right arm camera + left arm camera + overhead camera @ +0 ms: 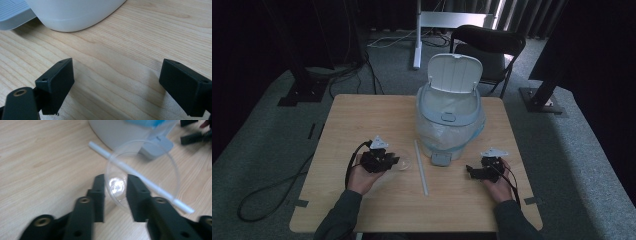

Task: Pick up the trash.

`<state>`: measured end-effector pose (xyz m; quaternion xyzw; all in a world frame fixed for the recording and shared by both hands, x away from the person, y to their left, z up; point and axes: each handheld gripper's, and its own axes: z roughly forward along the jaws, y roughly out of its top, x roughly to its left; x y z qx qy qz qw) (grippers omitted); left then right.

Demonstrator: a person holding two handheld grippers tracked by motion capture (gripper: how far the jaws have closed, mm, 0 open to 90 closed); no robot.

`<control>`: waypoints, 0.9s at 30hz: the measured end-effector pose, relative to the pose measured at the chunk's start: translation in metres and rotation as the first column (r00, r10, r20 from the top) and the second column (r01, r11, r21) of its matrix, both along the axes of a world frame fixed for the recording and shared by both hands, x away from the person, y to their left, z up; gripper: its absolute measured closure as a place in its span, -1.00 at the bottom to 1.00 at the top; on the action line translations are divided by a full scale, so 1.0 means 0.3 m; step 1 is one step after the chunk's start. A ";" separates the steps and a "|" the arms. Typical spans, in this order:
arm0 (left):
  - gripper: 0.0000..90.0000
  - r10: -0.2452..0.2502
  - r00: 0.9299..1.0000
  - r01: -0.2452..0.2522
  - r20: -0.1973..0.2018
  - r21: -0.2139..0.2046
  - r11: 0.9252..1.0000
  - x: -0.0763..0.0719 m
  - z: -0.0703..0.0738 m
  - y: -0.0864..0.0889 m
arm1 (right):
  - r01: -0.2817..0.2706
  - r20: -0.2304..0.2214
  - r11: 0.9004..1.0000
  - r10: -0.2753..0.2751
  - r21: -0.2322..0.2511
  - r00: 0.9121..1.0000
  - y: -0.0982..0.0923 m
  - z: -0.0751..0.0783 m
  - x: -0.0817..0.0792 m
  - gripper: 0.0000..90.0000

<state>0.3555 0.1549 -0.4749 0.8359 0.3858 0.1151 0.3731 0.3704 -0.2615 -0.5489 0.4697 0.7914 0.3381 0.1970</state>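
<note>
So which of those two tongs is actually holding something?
The left tongs, the ones at the left of the high view: they pinch the edge of a clear plastic lid. The right tongs gape wide over bare table.

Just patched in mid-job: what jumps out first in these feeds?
The white pedal bin with its lid up, at the far middle of the wooden table. Next, the left tool, its jaws around the rim of a clear round plastic lid. A white straw lies between the hands; the right tool is open.
</note>
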 end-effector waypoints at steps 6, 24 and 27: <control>0.89 -0.023 1.000 0.024 -0.017 0.018 1.000 -0.016 -0.027 0.008 | 0.000 0.000 1.000 0.000 0.000 1.000 0.000 0.000 0.000 -0.74; 0.91 0.006 0.999 -0.006 0.031 -0.016 1.000 -0.018 -0.003 0.026 | 0.000 0.000 1.000 0.000 0.000 1.000 0.000 0.000 0.000 -0.74; 0.91 0.011 0.999 -0.011 0.041 -0.020 1.000 -0.017 0.004 0.027 | 0.000 0.000 1.000 0.000 0.000 1.000 0.000 0.000 0.000 -0.74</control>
